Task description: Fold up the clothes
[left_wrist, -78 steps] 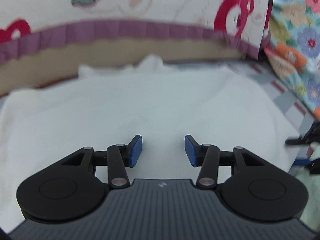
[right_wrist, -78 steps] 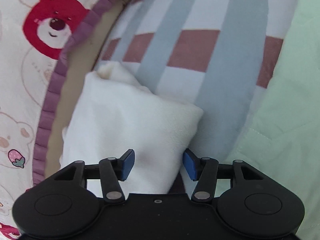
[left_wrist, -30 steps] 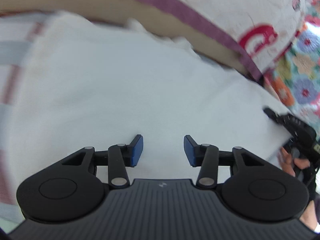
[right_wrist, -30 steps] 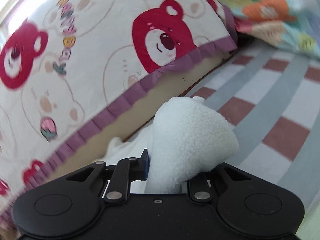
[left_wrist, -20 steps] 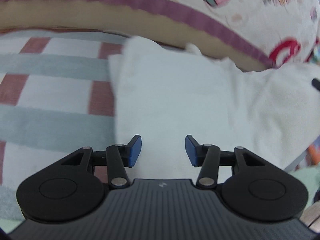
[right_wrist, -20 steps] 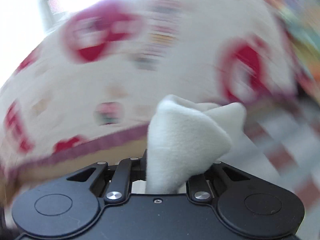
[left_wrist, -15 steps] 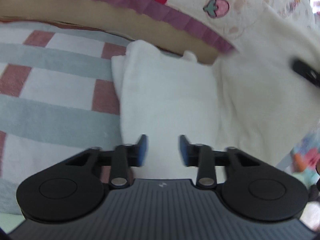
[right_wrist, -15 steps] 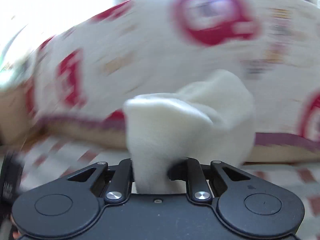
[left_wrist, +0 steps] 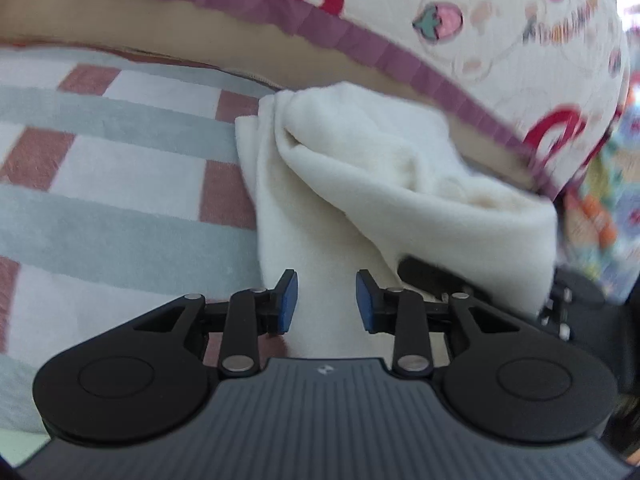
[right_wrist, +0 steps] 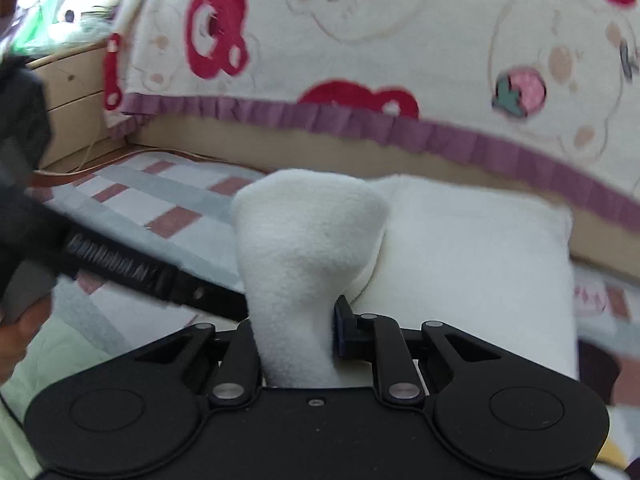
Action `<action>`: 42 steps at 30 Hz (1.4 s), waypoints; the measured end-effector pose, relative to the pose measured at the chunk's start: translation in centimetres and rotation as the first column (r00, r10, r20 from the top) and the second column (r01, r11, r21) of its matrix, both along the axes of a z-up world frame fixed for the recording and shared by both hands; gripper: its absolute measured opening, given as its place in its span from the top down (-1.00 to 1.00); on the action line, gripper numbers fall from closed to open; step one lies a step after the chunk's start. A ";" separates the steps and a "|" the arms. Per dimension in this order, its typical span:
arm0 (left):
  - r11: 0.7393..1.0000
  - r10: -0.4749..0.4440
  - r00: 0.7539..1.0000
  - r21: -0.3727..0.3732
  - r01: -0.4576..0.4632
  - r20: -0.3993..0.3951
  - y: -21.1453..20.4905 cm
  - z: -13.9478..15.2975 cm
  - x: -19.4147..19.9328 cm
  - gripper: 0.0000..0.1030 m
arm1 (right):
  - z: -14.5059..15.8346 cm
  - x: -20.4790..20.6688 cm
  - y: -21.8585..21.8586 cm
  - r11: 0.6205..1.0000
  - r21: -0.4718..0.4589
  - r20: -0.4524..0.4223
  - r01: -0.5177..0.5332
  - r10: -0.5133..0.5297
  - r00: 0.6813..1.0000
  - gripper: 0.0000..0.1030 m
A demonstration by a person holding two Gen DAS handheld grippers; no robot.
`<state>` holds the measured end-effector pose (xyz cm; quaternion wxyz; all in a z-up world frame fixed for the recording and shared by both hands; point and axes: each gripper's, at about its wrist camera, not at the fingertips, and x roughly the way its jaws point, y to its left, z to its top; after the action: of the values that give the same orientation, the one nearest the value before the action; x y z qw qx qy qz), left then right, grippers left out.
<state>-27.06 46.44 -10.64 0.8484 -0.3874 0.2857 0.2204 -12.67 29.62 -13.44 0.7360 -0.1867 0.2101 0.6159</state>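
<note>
We saw the white fleece garment point(left_wrist: 384, 184) lying on the striped bedsheet point(left_wrist: 120, 160), close against the bear-print quilt point(left_wrist: 500, 28) with its purple ruffled edge. In the left wrist view our left tongs point(left_wrist: 327, 306) stood apart, blue pads facing each other across a clear gap, with nothing between them; they hung just over the near edge of the garment, whether touching it we could not tell. One part of the fleece lay flat on the sheet, and a second layer was lifted and draped across it toward the right side of that view, forming a thick rolled fold. Beneath that raised fold the black body of the other tool showed.

In the right wrist view our right tongs point(right_wrist: 296, 332) were closed on a bunched lump of the white fleece garment point(right_wrist: 308, 240), which rose upright from between the fingers in a rounded knob. The left finger was hidden by the cloth; the right finger point(right_wrist: 344, 328) pressed against it. Beyond the lump, the rest of the garment spread flat on the bed. At the left of that view a black bar with blurred lettering point(right_wrist: 132, 268) crossed over the bedsheet, and a pale green blanket point(right_wrist: 60, 360) lay at the lower left. The quilt filled the background, somewhat blurred.
</note>
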 end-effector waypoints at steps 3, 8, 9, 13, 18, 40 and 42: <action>0.994 0.042 0.997 -0.099 -0.036 0.066 0.3 0.1 -0.8 0.45 | 0.4 -0.2 -0.3 1.000 -0.005 0.024 -0.015 0.015 1.000 0.61; 0.986 0.067 0.992 -0.156 -0.049 0.111 0.0 0.1 -1.5 0.45 | -0.4 -0.4 0.2 1.000 -0.012 0.030 -0.028 0.028 0.999 0.60; 0.986 0.069 0.992 -0.158 -0.051 0.109 -0.1 0.1 -1.5 0.45 | -0.5 -0.5 0.3 1.000 -0.011 0.032 -0.028 0.028 0.999 0.60; 0.989 0.114 0.990 -0.108 -0.105 0.080 -0.4 0.4 -2.0 0.45 | 0.9 -1.6 -0.4 0.998 0.021 0.088 -0.057 0.055 0.995 0.61; 0.984 0.146 0.981 -0.120 -0.131 0.124 0.1 0.9 -3.1 0.43 | -0.2 -2.6 0.9 0.996 -0.053 0.159 -0.074 0.082 0.984 0.62; 0.957 0.207 0.966 0.174 -0.233 0.157 -2.3 4.8 -3.4 0.15 | 3.1 11.0 -11.2 0.942 -0.213 -0.234 0.258 -0.306 0.923 0.13; 0.961 0.161 0.976 0.204 -0.189 0.146 -2.6 5.7 -2.5 0.15 | 1.9 14.0 -12.4 0.894 -0.293 -0.298 0.339 -0.422 0.856 0.13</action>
<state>-29.55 43.89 -4.96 0.8792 -0.3297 0.1695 0.2991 1.32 17.20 -11.58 0.7669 -0.1112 0.4419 0.4519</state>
